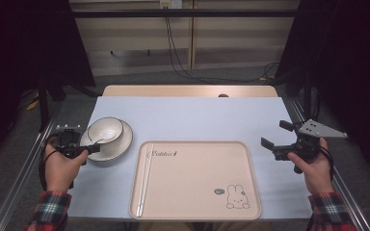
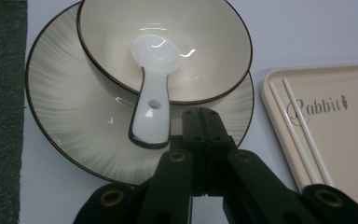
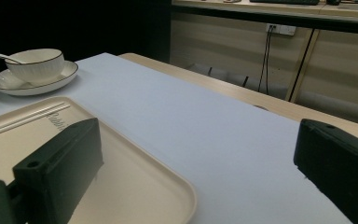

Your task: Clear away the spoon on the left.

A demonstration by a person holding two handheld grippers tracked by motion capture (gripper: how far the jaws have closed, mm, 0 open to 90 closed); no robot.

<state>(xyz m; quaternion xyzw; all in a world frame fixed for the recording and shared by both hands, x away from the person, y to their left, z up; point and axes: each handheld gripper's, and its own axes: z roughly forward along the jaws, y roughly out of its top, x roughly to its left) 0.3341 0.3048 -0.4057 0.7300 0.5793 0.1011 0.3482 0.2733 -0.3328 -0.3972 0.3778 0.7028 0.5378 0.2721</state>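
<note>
Nearest, the beige rectangular plastic tray with a rabbit print lay on the pale blue surface, with only a pair of white chopsticks along its left edge. The right claw was held spread and empty beside the tray. Farther left, the left claw was pressed together on nothing, just beside the white ceramic spoon resting in the dark-rimmed cream bowl on its matching plate. Nothing had been lifted; it was judged that the crockery was yet to be moved.

We see a pale blue worktop with a wooden edge at its far side. Behind it, at the top of the frame, stands beige panelled furniture; black cables trail onto grey floor. Dark curtains flank both sides.
</note>
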